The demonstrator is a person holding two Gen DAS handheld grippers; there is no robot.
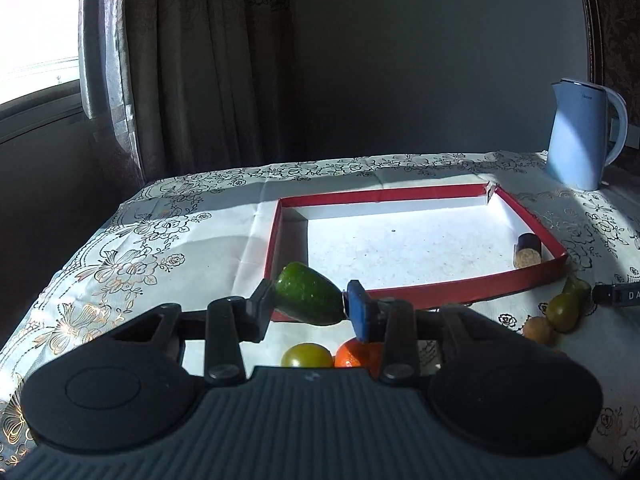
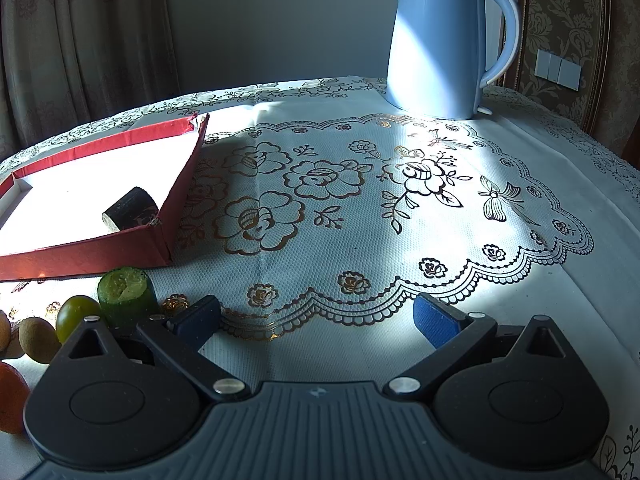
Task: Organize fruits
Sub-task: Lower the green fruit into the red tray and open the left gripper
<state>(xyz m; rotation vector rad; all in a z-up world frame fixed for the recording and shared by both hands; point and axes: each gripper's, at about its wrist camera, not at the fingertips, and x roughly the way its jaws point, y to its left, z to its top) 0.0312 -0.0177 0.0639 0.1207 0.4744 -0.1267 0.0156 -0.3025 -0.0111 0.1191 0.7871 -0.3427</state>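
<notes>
Green piece (image 1: pixel 308 299), cut cucumber-like chunk, is clamped end to end between the left gripper (image 1: pixel 310 308) pads and held off the cloth, just near of the red tray (image 1: pixel 420 294) near wall. Step in hand, I judge: carry this piece into the tray. Tray holds one item so far, a dark cut piece (image 1: pixel 527 250) in its near right corner, touching or nearly touching the walls.

Left on the tablecloth (image 2: pixel 360 208), near of the tray: green tomato (image 1: pixel 307 355) and orange (image 1: pixel 354 354) right under the left gripper; further right a second green chunk (image 2: pixel 124 292), a green round fruit (image 2: pixel 76 316) and brown kiwi-like ones (image 2: pixel 38 338), bunched close together.

Right gripper (image 2: pixel 316 322) has its jaws spread wide, nothing between them, low over bare cloth right of the pile.

Next move calls for: lift the piece over the near wall, go far enough to clear it, lower onto the white floor, release away from the dark piece. Round body could roll on release, so set it down flat. Right gripper is placed to take the chunk beside it.

Blue kettle (image 2: pixel 440 44) stands far right, well apart.
</notes>
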